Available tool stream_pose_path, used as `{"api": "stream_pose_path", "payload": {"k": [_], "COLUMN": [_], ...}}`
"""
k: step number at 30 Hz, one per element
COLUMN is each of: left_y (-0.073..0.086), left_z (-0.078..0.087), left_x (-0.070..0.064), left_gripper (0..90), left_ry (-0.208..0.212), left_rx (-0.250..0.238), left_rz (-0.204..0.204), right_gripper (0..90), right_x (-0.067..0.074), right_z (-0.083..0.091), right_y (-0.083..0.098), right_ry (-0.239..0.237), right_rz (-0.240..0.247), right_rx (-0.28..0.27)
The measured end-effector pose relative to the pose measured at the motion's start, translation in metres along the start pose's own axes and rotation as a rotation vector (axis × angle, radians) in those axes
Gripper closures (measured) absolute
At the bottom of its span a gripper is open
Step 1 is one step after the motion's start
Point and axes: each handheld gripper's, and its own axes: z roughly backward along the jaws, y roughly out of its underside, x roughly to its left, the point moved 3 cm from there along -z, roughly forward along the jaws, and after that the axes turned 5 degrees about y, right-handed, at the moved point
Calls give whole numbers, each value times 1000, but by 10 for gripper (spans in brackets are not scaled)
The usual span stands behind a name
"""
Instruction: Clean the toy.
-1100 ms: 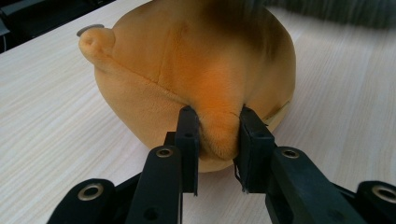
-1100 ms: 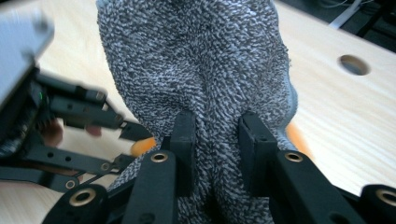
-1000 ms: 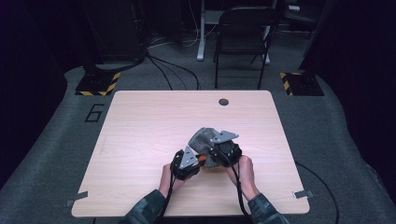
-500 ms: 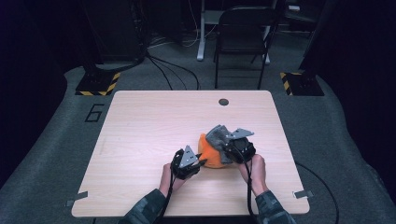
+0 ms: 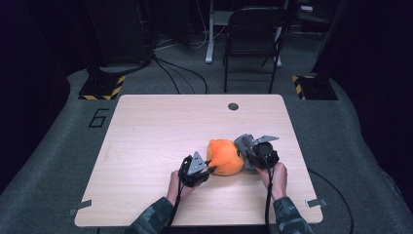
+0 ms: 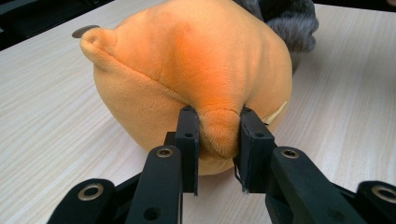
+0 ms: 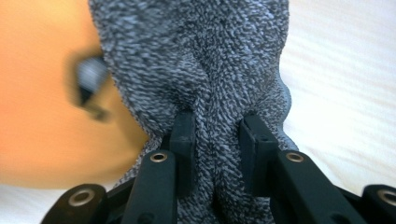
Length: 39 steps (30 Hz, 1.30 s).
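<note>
An orange plush toy [image 5: 225,157] lies on the wooden table [image 5: 156,131] between my two grippers. My left gripper [image 5: 207,168] is shut on a fold of the orange plush [image 6: 201,74] at its near left side [image 6: 218,135]. A grey knitted cover [image 5: 245,145] hangs at the toy's right side. My right gripper [image 5: 251,158] is shut on a bunch of that grey cover [image 7: 201,70], pinched between its jaws [image 7: 215,140]. In the right gripper view the orange plush [image 7: 42,93] fills the left, partly bared.
A small dark round grommet [image 5: 233,106] sits near the table's far edge. A black folding chair [image 5: 253,34] stands beyond the table, with cables and yellow-black floor markers [image 5: 102,87] on the grey floor.
My right gripper has pulled the grey cover to the right and down, off the toy. The orange plush, hidden under the cover a second ago, now lies bare. The left gripper has stayed put.
</note>
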Motion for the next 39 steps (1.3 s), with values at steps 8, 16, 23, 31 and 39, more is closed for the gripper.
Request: {"api": "stream_pose_path", "payload": {"k": [8,16,23,31,39], "left_y": [1,1,1,2,3], "left_z": [1,1,1,-1,5], "left_x": [2,2,3,5,10], "left_gripper": [731,728,724,673,362], "left_ry": [-2,1,4,12,31], "left_rx": [1,-4,-6,-1,5], "left_rz": [6,15,25,-6,-46], "right_gripper": [699,721,724,734,734], "right_x": [-9,-21,24,39,39], "right_z": [-27,33,57,22,20], "right_y": [21,-11,-30,-16,-16], "right_ry": [-11,-3,-108,-74,-75], "right_rz": [-23,-68,37,95,99], "right_rx": [77,-78,-151,-79,-77]}}
